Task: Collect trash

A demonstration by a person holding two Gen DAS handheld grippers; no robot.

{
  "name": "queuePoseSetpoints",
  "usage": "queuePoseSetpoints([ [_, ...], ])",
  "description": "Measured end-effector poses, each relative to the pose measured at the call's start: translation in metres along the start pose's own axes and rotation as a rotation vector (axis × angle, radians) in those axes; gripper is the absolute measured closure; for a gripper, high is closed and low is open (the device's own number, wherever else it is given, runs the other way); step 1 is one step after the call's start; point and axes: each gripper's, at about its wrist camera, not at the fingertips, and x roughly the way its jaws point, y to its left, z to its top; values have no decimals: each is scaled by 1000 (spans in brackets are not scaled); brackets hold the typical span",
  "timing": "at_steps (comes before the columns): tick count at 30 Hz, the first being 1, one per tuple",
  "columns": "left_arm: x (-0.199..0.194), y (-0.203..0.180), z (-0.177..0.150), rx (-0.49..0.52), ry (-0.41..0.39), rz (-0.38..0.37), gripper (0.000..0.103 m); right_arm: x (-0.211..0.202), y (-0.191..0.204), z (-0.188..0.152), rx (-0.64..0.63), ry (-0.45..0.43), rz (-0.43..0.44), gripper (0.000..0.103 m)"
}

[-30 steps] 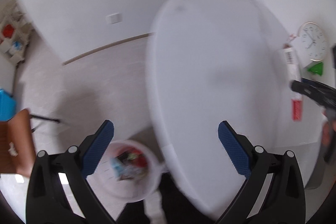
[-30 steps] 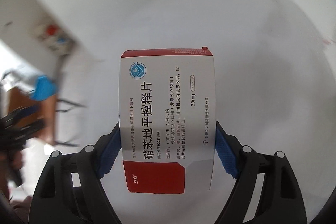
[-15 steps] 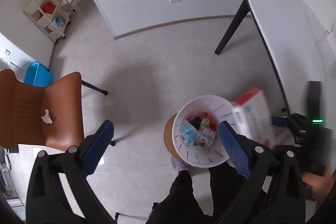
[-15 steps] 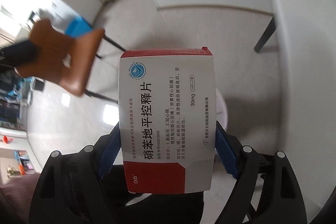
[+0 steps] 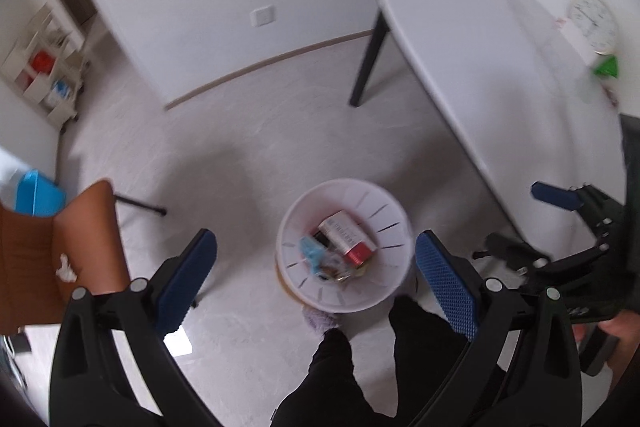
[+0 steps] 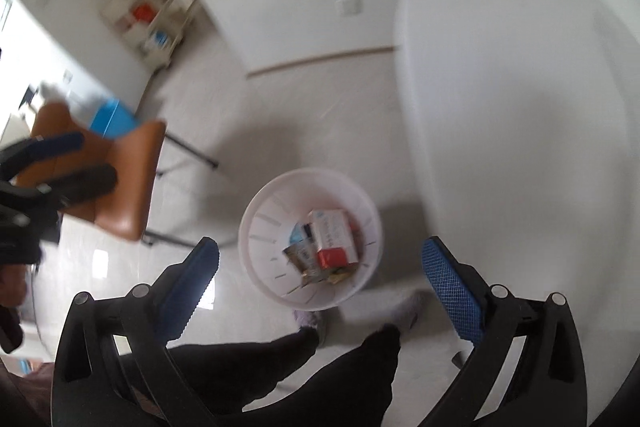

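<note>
While both grippers hang over white wastebasket point(image 6: 256, 227): medicine box point(image 6: 334, 237) lies inside atop wrappers, deposit done. Right gripper point(image 6: 320, 267) jaws just opened wide, nothing between. Left gripper point(image 5: 316, 267) agape, empty. Remaining: crumpled tissue point(image 5: 66, 269) on brown chair point(image 5: 40, 251), likely next.

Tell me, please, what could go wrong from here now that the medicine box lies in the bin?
The white bin stands right at the person's feet, so a step could tip it. The crumpled tissue on the brown chair might be overlooked. Both views are blurred, so the open right gripper could clip the table.
</note>
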Motion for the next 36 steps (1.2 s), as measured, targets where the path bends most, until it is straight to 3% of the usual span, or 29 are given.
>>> queuePoseSetpoints([
  [5, -16, -60, 17, 72, -55, -44, 8, -39, -54, -11, 74, -70, -71, 3],
  [11, -30, -164, 38, 159, -100, -97, 8, -87, -143, -32, 133, -107, -119, 3],
  [17, -43, -273, 64, 164, -146, -149, 8, -132, -220, -41, 135, -154, -174, 2],
  [21, -52, -321, 78, 126, -190, -170, 8, -158, -258, -38, 109, -203, -169, 2],
  [26, -65, -349, 86, 80, -230, -133, 8, -174, -277, -30, 62, -234, -150, 2],
  [36, -81, -341, 92, -18, -286, -34, 8, -188, -272, -11, 2, -317, -55, 2],
])
